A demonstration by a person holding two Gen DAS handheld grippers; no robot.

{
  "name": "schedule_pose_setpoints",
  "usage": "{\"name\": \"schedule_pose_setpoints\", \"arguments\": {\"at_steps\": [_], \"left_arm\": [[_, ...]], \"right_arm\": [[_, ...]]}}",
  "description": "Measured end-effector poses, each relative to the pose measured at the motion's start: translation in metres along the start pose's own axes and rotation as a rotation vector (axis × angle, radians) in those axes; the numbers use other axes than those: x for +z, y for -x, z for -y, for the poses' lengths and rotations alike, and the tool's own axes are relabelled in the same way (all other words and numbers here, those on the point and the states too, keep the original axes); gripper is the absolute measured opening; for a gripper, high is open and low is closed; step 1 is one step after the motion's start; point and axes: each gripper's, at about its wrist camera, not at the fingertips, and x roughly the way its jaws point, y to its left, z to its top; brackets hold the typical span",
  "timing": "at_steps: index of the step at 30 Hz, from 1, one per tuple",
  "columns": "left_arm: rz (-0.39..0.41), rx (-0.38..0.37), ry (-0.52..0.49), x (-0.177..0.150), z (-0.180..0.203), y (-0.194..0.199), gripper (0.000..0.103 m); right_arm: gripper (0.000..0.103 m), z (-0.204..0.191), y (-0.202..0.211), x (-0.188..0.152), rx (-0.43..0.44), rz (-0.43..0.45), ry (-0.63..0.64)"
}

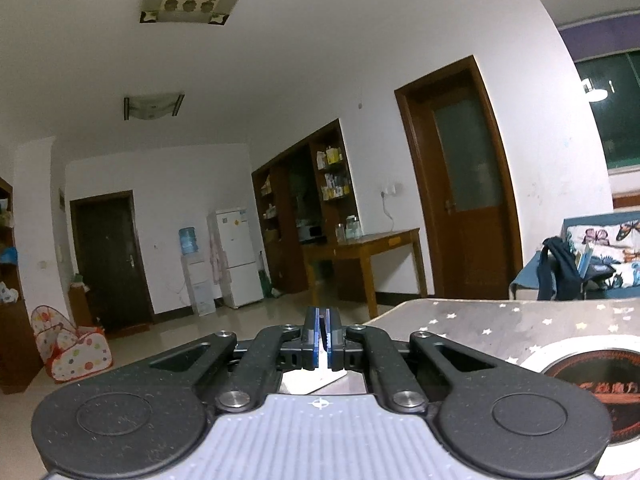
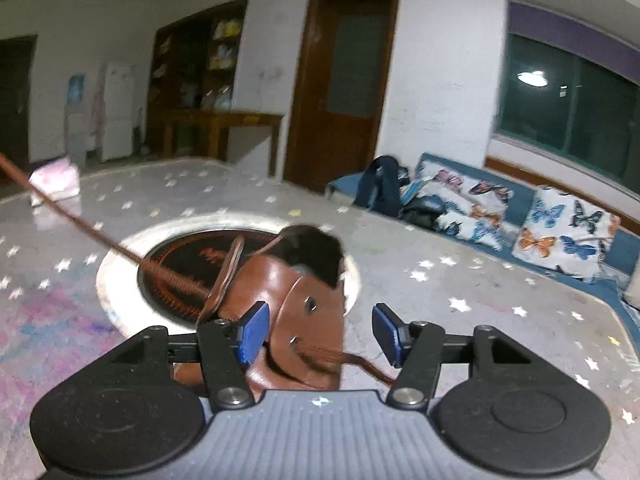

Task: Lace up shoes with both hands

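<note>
Two pairs of tongs are working here. The right tongs (image 2: 318, 330) are standing partly apart around the brown leather shoe (image 2: 280, 304) on the star-patterned grey tabletop (image 2: 460, 264), their blue pads (image 2: 253, 332) not clearly pressing it. A brown lace (image 2: 96, 236) is stretching far left. The left tongs (image 1: 322, 340) are sitting pressed together, gripping nothing visible.

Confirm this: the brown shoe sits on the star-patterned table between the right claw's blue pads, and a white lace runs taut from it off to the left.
One thing is wrong: the lace is brown, not white, as the right wrist view shows. The rest holds: the brown shoe sits on the star-patterned table between the right claw pads, and the lace runs taut to the left.
</note>
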Motion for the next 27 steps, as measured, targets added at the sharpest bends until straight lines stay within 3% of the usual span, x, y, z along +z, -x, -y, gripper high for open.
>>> {"name": "schedule_pose_setpoints", "arguments": {"at_steps": [3, 5, 6, 12, 23, 27], "left_arm": [[-0.006, -0.037, 0.01, 0.003, -0.002, 0.001, 0.003], [-0.021, -0.079, 0.034, 0.007, -0.004, 0.003, 0.003], [-0.029, -0.105, 0.045, 0.008, -0.005, 0.003, 0.003], [-0.082, -0.307, 0.08, 0.017, 0.004, 0.011, 0.003], [-0.251, -0.801, 0.16, 0.026, 0.066, 0.018, 0.003], [-0.288, -0.894, 0.147, 0.025, 0.085, 0.024, 0.005]], "right_arm": [[0.062, 0.0, 0.003, 0.0, -0.001, 0.006, 0.012], [0.079, 0.004, 0.011, 0.001, 0.005, 0.018, -0.012], [0.082, 0.007, 0.015, 0.002, 0.012, 0.022, -0.024], [0.083, 0.011, 0.032, -0.007, 0.029, 0.021, -0.04], [0.083, 0.022, 0.054, -0.011, 0.103, 0.022, -0.103], [0.083, 0.021, 0.06, -0.01, 0.136, 0.027, -0.111]]}}
